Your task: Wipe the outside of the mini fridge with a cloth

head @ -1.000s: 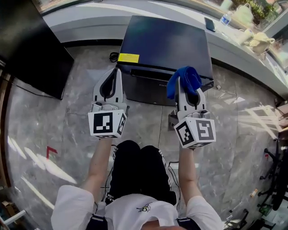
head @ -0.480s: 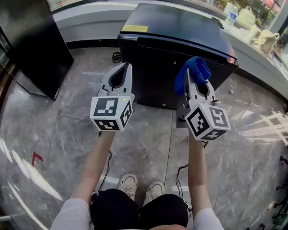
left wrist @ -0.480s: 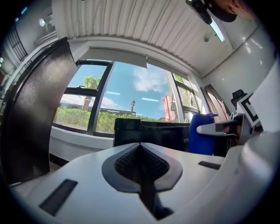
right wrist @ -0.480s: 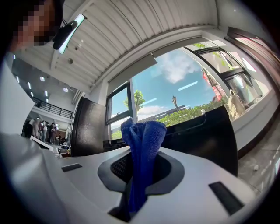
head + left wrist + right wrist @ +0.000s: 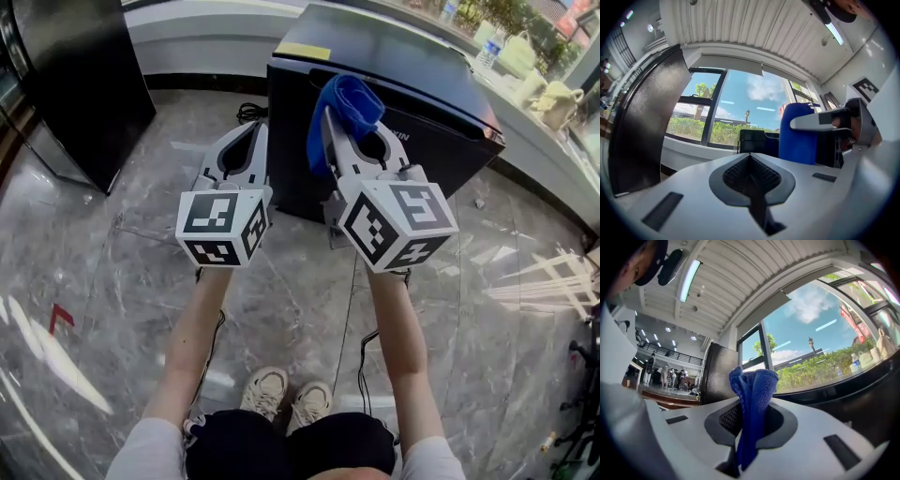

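Here the right gripper (image 5: 336,127) has its jaws clamped on the blue cloth (image 5: 349,98), pinching it low so that a loose bunch stands up past the tips. That looks sensible for wiping, since soft fabric and not hard plastic would meet the surface. In the head view the bunch lies over the near left top edge of the mini fridge (image 5: 412,84), just right of the yellow label (image 5: 302,52); whether it already touches the black casing cannot be told, and wiping does not look under way yet. The right gripper view confirms the fold of cloth (image 5: 752,394) squeezed between that gripper's (image 5: 745,420) pads. The left gripper (image 5: 251,131) hangs beside it over the marble floor (image 5: 112,244), near the fridge's left front corner, jaws pressed together on nothing, as its own view shows (image 5: 750,157); it seems parked out of the way, perhaps ready to steady the fridge. Compared with half a second ago, the right gripper has swung left and risen toward the camera, carrying the cloth from the right part of the fridge's front to its left top edge, while the left gripper has hardly shifted.
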Demonstrator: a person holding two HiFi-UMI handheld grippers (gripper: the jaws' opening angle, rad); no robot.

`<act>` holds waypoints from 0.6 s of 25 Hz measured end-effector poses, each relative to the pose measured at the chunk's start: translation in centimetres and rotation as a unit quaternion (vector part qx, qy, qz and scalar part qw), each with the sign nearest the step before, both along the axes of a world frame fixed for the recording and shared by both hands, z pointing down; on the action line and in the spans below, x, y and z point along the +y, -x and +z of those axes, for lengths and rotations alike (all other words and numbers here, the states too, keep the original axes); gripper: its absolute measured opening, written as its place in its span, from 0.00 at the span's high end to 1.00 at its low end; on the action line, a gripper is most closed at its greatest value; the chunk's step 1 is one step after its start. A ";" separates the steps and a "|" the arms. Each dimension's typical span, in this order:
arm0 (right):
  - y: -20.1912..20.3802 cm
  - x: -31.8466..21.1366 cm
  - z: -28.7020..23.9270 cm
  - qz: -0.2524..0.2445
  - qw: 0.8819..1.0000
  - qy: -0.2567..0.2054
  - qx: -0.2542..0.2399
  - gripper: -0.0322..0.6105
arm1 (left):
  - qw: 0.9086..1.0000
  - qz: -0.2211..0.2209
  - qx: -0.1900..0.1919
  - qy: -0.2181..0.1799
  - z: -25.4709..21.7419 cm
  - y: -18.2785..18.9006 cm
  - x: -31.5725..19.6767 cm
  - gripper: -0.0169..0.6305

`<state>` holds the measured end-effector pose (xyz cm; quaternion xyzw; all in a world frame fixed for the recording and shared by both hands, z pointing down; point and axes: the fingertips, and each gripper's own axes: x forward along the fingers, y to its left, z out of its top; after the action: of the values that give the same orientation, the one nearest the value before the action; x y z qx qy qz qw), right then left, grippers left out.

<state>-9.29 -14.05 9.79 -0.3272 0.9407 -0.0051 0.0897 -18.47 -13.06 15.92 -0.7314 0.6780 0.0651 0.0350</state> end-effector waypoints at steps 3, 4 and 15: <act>3.7 -0.5 -0.1 -0.027 1.000 0.009 0.000 0.87 | 1.000 -0.008 0.013 0.006 0.8 1.0 0.4 0.97; 4.7 -0.7 0.1 -0.030 0.999 0.010 0.004 0.87 | 1.000 -0.009 0.012 0.010 1.2 1.3 0.5 0.97; 9.9 -4.2 3.1 -0.004 0.999 0.040 0.012 0.87 | 0.998 -0.033 0.025 0.038 4.3 4.8 1.1 0.97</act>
<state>-19.20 -18.26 12.87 -0.3267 0.9421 -0.0389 0.0647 -23.25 -11.98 20.25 -0.7073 0.7046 0.0563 -0.0077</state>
